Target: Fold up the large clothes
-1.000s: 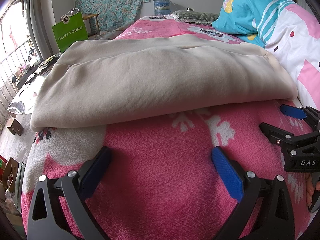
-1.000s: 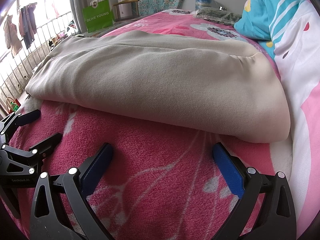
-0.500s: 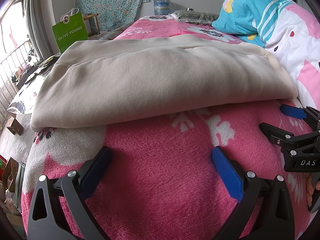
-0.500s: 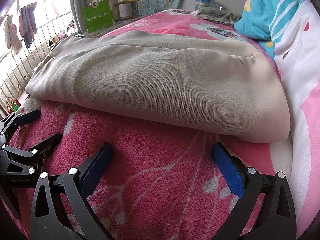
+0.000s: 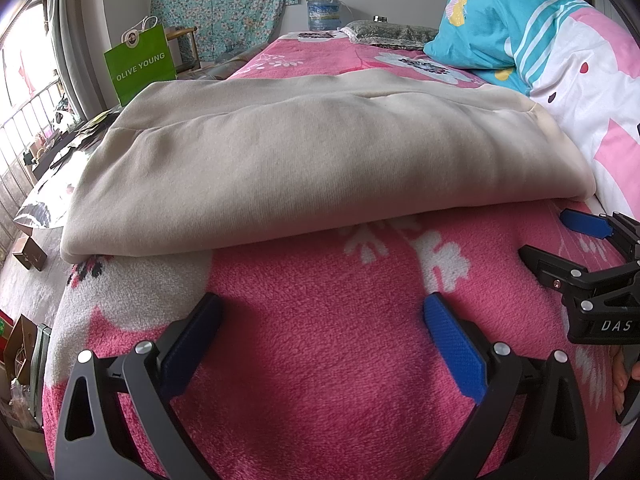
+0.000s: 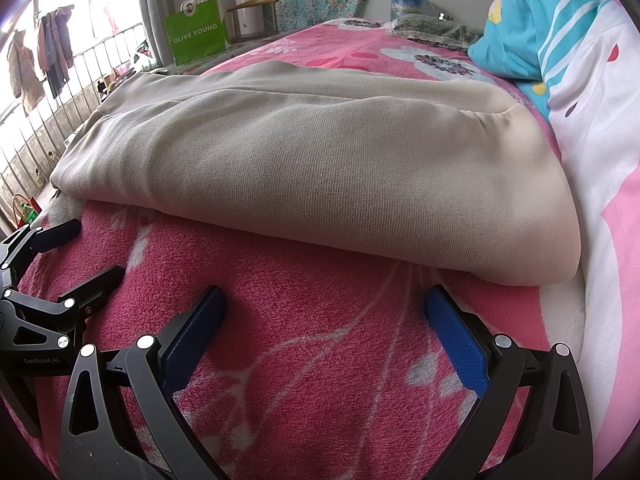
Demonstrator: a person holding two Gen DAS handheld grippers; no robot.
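**Folded beige garment on the bed, both tongs spread wide in front of it**

Left wrist view: The left tongs (image 5: 320, 336) stand wide apart with nothing between them, their blue pads (image 5: 454, 350) low over the pink fleece blanket (image 5: 320, 380) that covers the bed. Ahead of them lies the beige garment (image 5: 304, 160), folded into a thick, broad bundle with a rounded fold along its near edge; it rests on the blanket, apart from the tongs. At the right edge the right tongs (image 5: 560, 236) come into sight, spread open too, near the garment's right corner but not touching it, with part of a hand (image 5: 620, 376) below them. A rolled quilt (image 5: 560, 48) in turquoise, white and pink lies to the right of the garment. Far back, a green paper bag (image 5: 140, 66) stands by the bed's left side, with a flowered cloth (image 5: 224, 4) hanging on the wall behind.

Right wrist view: The right tongs (image 6: 324, 334) are wide and empty, just short of the garment's (image 6: 320, 172) near fold, over the blanket (image 6: 320, 360). The garment's right end bulges thick beside the quilt (image 6: 580, 80). At the left edge the left tongs (image 6: 80, 248) are open near the garment's left corner, apart from it. The green bag (image 6: 198, 36) stands beyond, and clothes (image 6: 36, 60) hang at a railing to the left.
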